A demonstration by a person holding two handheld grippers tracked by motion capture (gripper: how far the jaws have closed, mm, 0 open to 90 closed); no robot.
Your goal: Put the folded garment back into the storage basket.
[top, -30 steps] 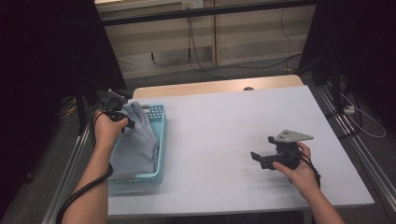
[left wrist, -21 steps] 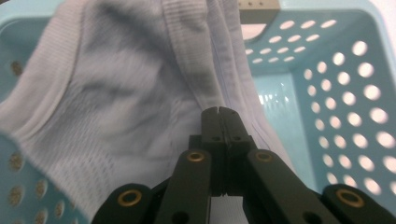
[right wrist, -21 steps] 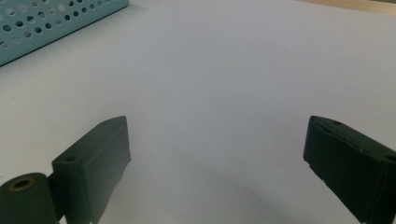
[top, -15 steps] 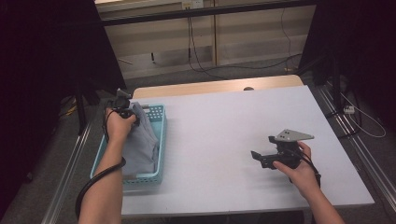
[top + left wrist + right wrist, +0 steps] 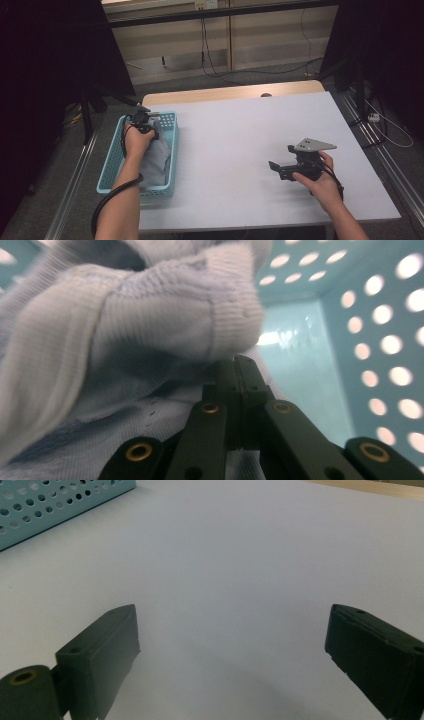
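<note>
One teal basket sits at the bench's nine o'clock edge, holding one grey cloth. The left claw is clamped on that cloth. The right claw, jaws apart, rests at four o'clock on open bench.

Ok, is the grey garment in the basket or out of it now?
In. The grey garment lies bunched inside the teal basket, with the left gripper shut on its cloth.
</note>
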